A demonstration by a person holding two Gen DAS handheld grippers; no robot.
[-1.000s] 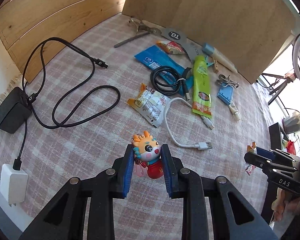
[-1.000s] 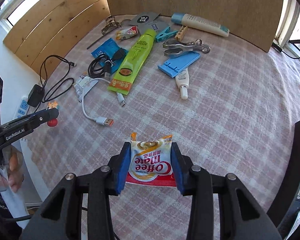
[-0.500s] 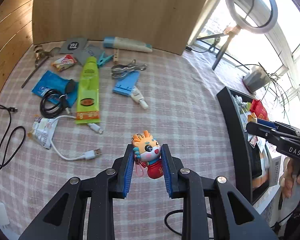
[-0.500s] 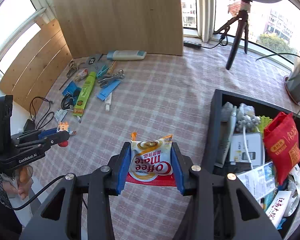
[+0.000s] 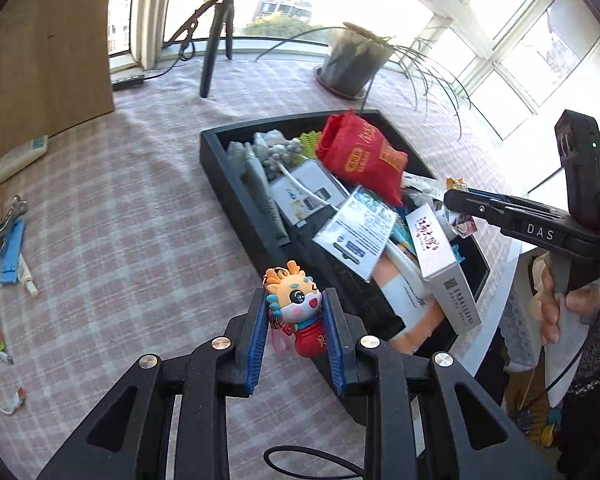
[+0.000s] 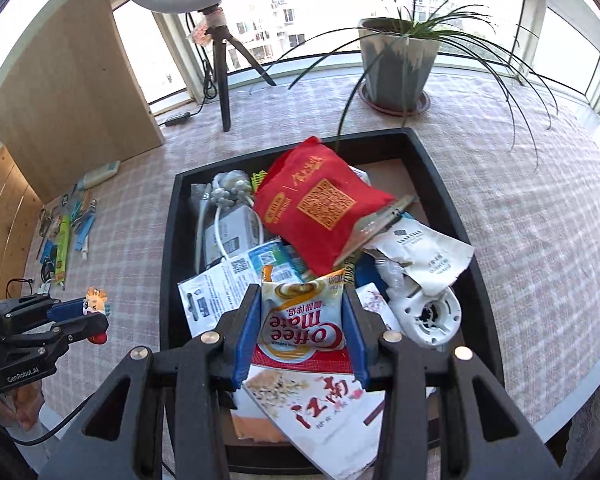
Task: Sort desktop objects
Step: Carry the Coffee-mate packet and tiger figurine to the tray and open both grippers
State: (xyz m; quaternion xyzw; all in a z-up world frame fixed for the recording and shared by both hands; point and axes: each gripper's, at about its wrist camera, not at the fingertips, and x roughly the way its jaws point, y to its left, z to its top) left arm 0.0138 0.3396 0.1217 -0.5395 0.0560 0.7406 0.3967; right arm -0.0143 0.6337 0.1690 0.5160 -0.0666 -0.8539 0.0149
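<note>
Loose items: a green sachet (image 6: 62,249), a blue stand (image 5: 11,254) and small tubes lie far left on the checked tablecloth (image 5: 132,216), well apart from the tray.
Left gripper (image 5: 296,316): tilted steeply downward over the cloth just beside the tray's near-left wall; its blue pads are clenched on the dragon toy (image 5: 296,308).
Dragon toy: upright between the pads, head above them, off the table, outside the tray.
Black tray (image 6: 168,264): crowded with a red pouch (image 6: 320,204), white packets and a white box (image 5: 444,264).
Right gripper (image 6: 303,320): angled steeply down above the tray's near end; its pads grasp the Coffee mate sachet (image 6: 300,320) by both side edges.
Coffee mate sachet: held flat above the tray's contents, print upside down in the right wrist view.
Person's hand (image 5: 556,304): wrapped around the right gripper's handle at the table edge.
</note>
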